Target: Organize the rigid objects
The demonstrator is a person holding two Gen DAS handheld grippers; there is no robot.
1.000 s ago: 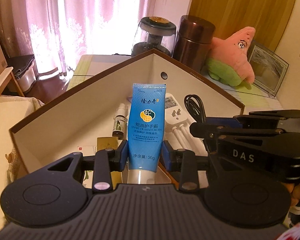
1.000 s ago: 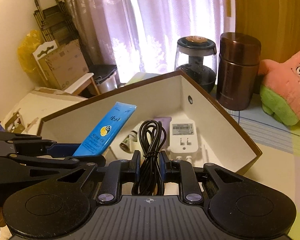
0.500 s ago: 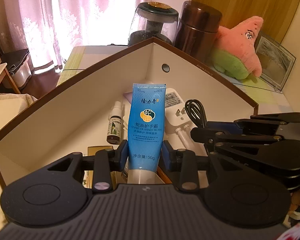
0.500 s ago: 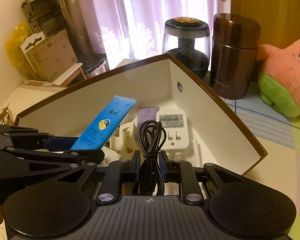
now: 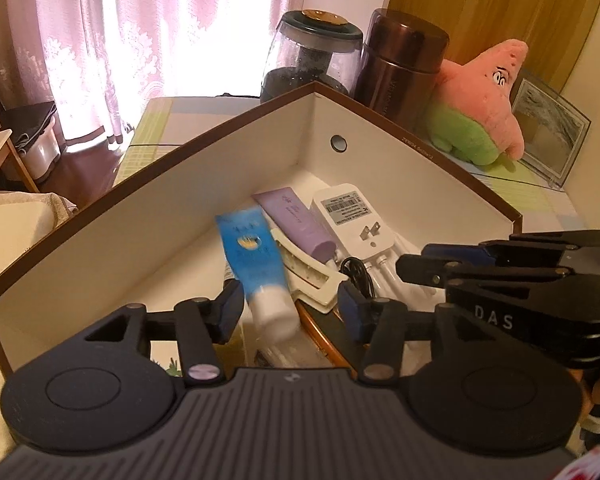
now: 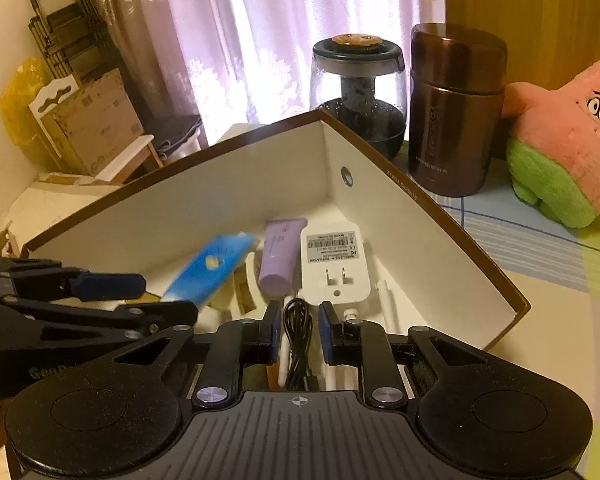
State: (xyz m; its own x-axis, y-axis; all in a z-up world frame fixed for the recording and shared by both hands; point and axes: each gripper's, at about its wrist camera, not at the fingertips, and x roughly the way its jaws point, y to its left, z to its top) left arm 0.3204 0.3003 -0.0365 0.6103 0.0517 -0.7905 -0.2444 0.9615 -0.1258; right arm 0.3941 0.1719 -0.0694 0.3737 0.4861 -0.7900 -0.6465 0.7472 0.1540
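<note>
A brown-rimmed white box point(image 5: 380, 184) point(image 6: 440, 248) holds several items. My left gripper point(image 5: 290, 310) is open over it; the blue hand-cream tube point(image 5: 256, 264) is blurred between the spread fingers, free of them, its cap low. It also shows in the right wrist view point(image 6: 208, 268). My right gripper point(image 6: 299, 330) is open, with the coiled black cable point(image 6: 298, 340) loose between its fingers. The cable also shows in the left wrist view point(image 5: 358, 278). A purple tube point(image 5: 296, 220), a white plug adapter point(image 5: 356, 220) and a cream hair clip point(image 5: 308, 276) lie in the box.
Behind the box stand a glass jar with a dark lid point(image 6: 358, 92) and a brown metal canister point(image 6: 456, 108). A pink and green plush star point(image 6: 568, 140) and a picture frame point(image 5: 548, 128) are at the right. Cardboard boxes point(image 6: 96, 128) stand at the far left.
Both grippers have opened. The blue tube has dropped out of the left gripper into the box. The cable has slipped down from the right gripper's fingers. Both views tilted down into the box.
</note>
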